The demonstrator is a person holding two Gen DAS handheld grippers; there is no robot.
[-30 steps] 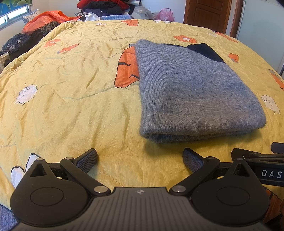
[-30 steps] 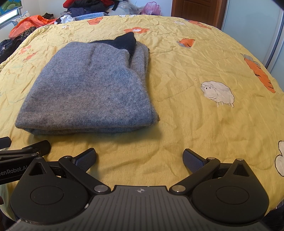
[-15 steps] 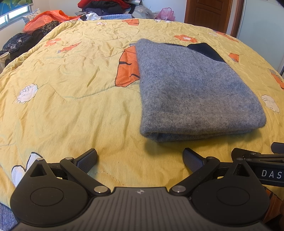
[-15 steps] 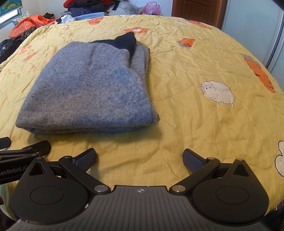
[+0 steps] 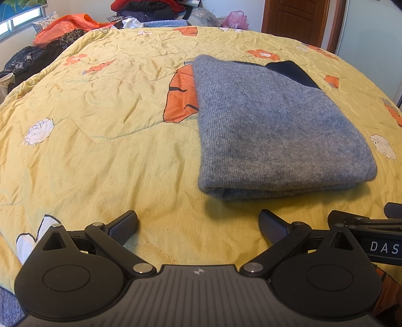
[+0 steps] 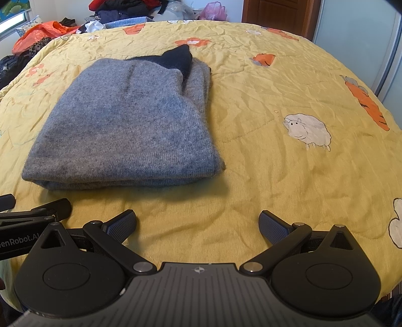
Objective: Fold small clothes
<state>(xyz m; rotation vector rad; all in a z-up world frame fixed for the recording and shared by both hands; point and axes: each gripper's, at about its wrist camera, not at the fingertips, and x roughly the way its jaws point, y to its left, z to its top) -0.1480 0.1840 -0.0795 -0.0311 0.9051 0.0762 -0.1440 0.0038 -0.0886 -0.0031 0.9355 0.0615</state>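
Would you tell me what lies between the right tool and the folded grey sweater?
Only bare yellow quilt separates the right tool from the sweater, seen in the right wrist view.

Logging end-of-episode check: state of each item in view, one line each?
grey knit garment: folded, flat on the quilt
left gripper: open, empty, short of the garment
right gripper: open, empty
yellow quilt: spread out, wrinkled
wooden door: shut
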